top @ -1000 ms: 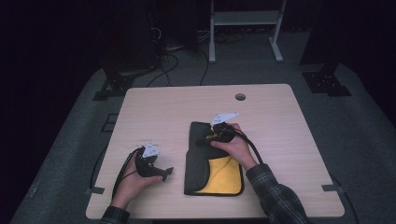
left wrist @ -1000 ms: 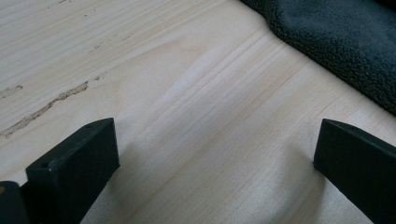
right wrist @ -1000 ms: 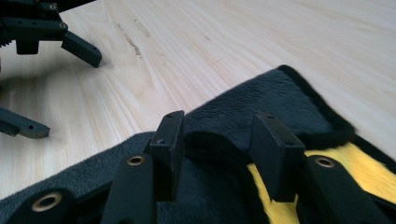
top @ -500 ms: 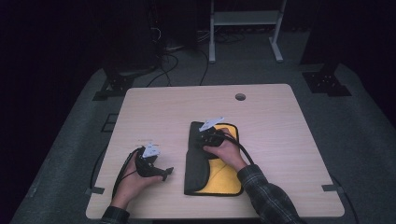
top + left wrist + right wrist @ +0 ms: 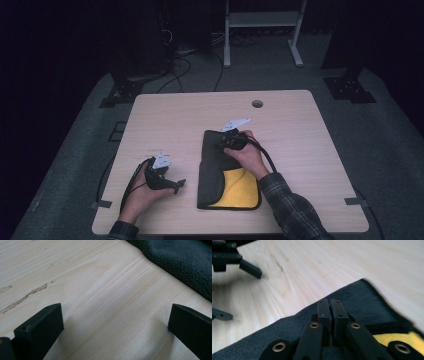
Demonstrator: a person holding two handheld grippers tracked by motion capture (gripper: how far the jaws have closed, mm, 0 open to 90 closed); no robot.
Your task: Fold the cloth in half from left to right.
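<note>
Leftward across the dark fleece cloth (image 5: 216,165) goes the right gripper (image 5: 231,139), jaws pressed together, apparently pinching a fold, while the left gripper (image 5: 176,184) rests wide open and empty on the wooden table (image 5: 190,115) just beside it. Lying mid-table with its yellow lining (image 5: 240,187) showing, the cloth looks soft, light and limp; edges or corners suit gripping best.

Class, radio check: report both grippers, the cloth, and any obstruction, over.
Left gripper open, resting on bare table, apart from cloth. Right gripper shut, over the dark cloth; whether it pinches fabric, unclear. Yellow lining exposed. No obstruction.
</note>
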